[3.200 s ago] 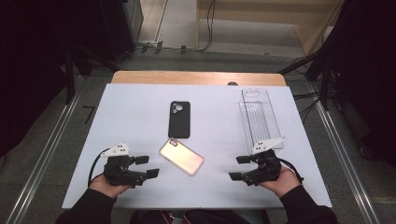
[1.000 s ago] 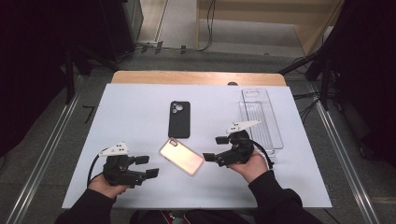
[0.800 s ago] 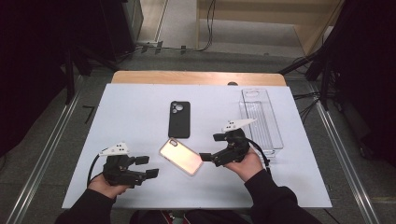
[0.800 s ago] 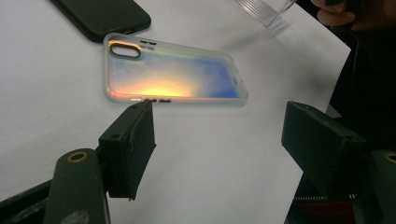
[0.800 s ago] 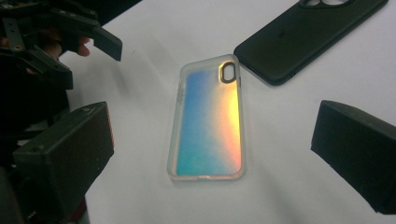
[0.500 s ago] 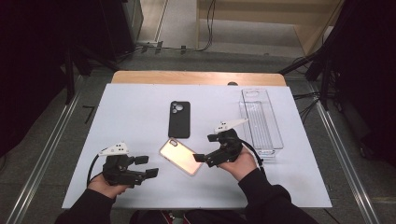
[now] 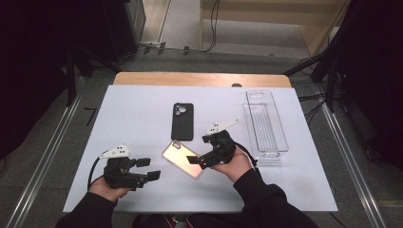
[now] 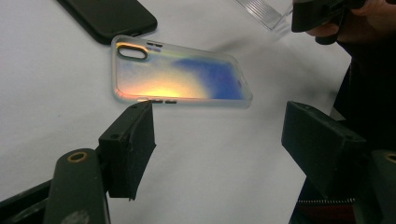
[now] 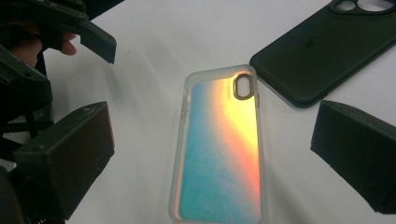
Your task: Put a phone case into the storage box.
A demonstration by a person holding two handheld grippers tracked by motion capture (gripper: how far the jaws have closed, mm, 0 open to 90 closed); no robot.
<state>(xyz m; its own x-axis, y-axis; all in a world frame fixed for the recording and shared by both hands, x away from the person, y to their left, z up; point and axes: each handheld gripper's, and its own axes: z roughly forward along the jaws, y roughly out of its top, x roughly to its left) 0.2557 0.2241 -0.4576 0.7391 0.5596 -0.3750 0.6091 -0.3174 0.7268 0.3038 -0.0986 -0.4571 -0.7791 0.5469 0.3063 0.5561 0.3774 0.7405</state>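
Note:
An iridescent translucent phone case [image 7: 182, 159] lies flat on the white table [image 7: 133, 109], camera hole toward the far side. My right gripper [image 7: 196, 160] hangs over its right end, open. Its jaws have just been opening, and the case [image 9: 219, 163] lies below the gap with neither pad pressing it. A black phone case [image 7: 183, 121] lies just beyond, back up. My left gripper [image 7: 154, 169] rests near the front left, open and empty, jaws pointing toward the iridescent case [image 8: 182, 79], a short way off.
A clear plastic tray [image 7: 265, 124] stands at the right, lengthwise, with nothing in it. The black case [image 9: 322, 56] lies close to the iridescent one's camera end. The table's wooden far edge [image 7: 199, 79] runs along the back. Metal rails flank the table.
My right hand has moved left from beside the clear tray until its jaws sit over the iridescent case's right end. The left hand and both cases have stayed put.

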